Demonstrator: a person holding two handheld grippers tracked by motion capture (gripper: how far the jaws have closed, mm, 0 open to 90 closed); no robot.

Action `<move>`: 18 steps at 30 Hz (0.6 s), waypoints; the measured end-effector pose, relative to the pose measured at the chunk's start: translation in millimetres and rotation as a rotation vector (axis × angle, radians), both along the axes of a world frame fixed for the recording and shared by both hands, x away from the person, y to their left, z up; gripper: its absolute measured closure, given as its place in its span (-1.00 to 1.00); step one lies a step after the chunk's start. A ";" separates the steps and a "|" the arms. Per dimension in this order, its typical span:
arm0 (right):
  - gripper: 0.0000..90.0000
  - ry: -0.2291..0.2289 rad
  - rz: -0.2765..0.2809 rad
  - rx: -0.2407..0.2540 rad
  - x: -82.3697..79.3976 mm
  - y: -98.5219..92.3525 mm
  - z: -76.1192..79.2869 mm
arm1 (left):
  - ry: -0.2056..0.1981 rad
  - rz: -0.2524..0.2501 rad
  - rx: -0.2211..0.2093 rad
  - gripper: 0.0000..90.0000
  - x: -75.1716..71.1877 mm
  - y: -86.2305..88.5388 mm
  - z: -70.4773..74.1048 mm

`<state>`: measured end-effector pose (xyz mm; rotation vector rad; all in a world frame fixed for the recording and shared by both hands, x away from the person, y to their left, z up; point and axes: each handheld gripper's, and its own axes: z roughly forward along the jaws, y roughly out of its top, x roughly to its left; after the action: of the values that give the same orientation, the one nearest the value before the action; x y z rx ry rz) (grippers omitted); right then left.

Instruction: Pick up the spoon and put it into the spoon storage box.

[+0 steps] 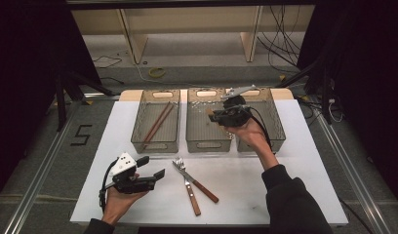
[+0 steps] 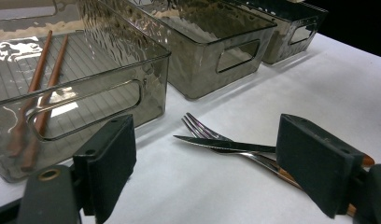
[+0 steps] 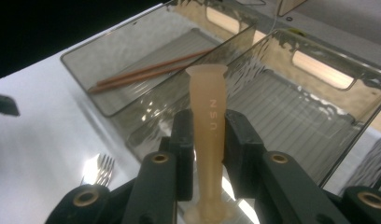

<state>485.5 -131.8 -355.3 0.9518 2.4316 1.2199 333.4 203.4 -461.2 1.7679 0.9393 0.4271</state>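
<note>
The right tongs are clamped on a pale tan handle, some slim utensil whose other end I cannot make out. Both black jaws press against its sides, and the flared end sticks out past the jaw tips. In the high view the right tongs hang above the middle bin, toward its right wall, with the person's hand under them and a dark sleeve running back to the desk's near edge.

Taking the middle bin as the marker: it is one of three smoky clear bins in a row on the white desk. The left bin stands just beside it and holds a pair of brown chopsticks lying slantwise on its floor. The right bin stands just beside it on the other side.

In front of the middle bin, on the bare desk, a fork and a knife with wooden handles lie crossed, touching each other.

The left tongs rest near the desk's front edge, well to the left of and nearer than the middle bin, beside the fork. Their jaws stand wide apart with nothing between them, pointing toward the fork and knife.
</note>
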 end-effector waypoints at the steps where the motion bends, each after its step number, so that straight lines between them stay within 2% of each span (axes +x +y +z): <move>1: 0.67 -0.002 -0.008 0.001 2.2 0.6 0.6 | -0.001 0.000 0.001 -0.56 0.0 0.1 0.0; 8: 0.67 0.000 -0.044 0.006 16.8 6.9 0.2 | -0.006 0.003 -0.002 -0.56 -0.4 1.0 0.7; 18: 0.67 0.010 -0.078 -0.001 31.1 16.8 -9.2 | -0.010 0.004 -0.004 -0.56 -0.7 0.9 1.0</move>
<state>516.6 -115.0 -364.5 1.0447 2.3787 1.1897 332.6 204.3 -460.2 1.7588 0.9368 0.4356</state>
